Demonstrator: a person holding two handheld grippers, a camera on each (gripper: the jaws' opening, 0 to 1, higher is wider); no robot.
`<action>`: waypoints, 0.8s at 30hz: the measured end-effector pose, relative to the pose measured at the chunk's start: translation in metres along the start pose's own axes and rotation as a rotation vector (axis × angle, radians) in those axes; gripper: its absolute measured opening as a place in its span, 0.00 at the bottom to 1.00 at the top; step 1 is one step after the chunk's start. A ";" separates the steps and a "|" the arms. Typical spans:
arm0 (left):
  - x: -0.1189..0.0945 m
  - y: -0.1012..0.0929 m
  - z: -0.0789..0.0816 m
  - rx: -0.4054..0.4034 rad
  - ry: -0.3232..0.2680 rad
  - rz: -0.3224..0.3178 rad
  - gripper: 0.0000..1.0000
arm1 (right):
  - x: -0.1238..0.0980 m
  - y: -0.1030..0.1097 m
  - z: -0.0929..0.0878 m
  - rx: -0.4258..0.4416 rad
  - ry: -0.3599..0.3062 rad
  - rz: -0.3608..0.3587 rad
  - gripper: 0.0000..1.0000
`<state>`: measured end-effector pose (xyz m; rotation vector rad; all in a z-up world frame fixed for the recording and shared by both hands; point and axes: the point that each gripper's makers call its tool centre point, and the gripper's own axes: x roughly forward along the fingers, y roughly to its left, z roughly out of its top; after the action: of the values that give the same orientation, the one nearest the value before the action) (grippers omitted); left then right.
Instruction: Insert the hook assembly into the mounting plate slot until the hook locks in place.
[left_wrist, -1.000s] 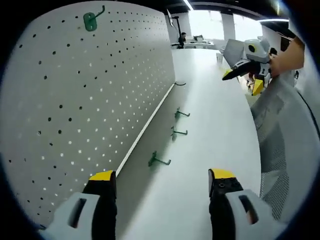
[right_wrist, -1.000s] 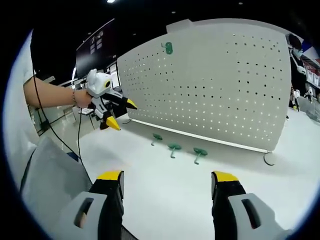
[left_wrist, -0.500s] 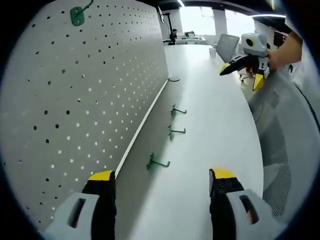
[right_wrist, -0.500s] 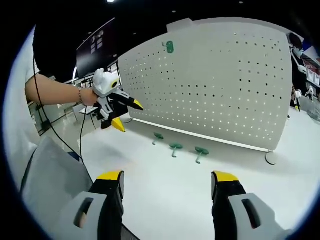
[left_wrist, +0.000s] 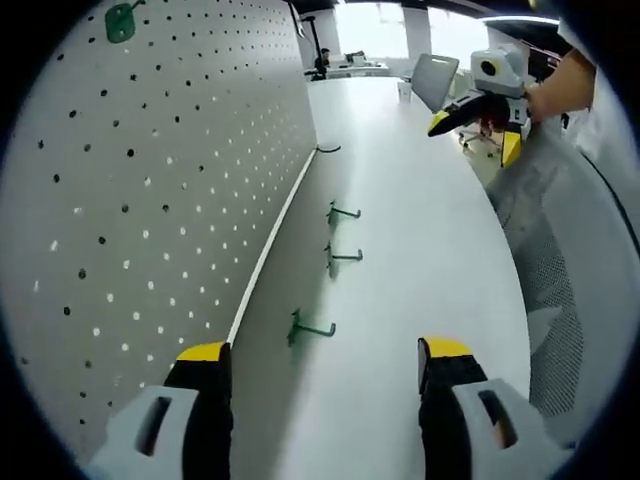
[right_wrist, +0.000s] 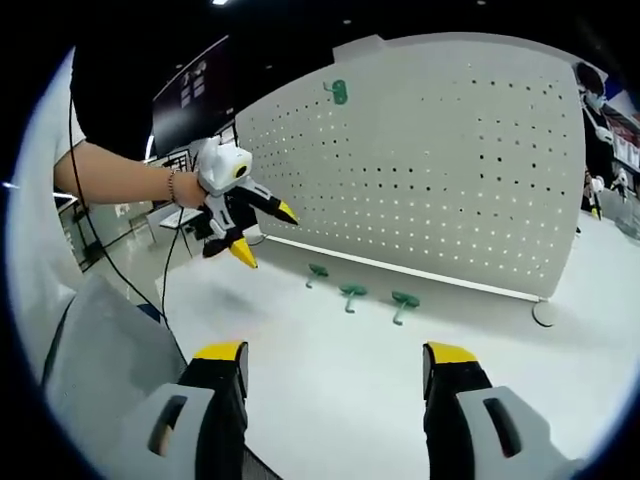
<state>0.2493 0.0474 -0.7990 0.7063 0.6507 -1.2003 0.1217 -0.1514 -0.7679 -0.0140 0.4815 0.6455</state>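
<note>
Three green hooks lie in a row on the white surface (left_wrist: 430, 260) at the foot of an upright white pegboard (left_wrist: 150, 200): the nearest hook (left_wrist: 310, 328), the middle hook (left_wrist: 340, 256) and the far hook (left_wrist: 342, 212) in the left gripper view. A fourth hook (right_wrist: 337, 93) hangs high on the board. The left gripper (left_wrist: 320, 358) is wide open and holds nothing; the right gripper (right_wrist: 335, 358) is likewise spread and empty above the surface, well apart from the hooks.
</note>
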 end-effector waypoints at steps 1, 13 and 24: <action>0.001 0.000 0.001 0.000 0.000 -0.004 0.78 | 0.000 -0.001 -0.001 0.000 0.002 -0.003 0.68; 0.019 0.007 0.000 0.046 0.047 -0.051 0.78 | 0.000 -0.005 -0.006 0.013 0.017 -0.017 0.69; 0.032 0.004 -0.003 0.100 0.092 -0.118 0.78 | 0.001 -0.007 -0.008 0.021 0.025 -0.020 0.69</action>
<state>0.2607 0.0313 -0.8246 0.8197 0.7212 -1.3218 0.1228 -0.1575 -0.7759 -0.0076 0.5119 0.6214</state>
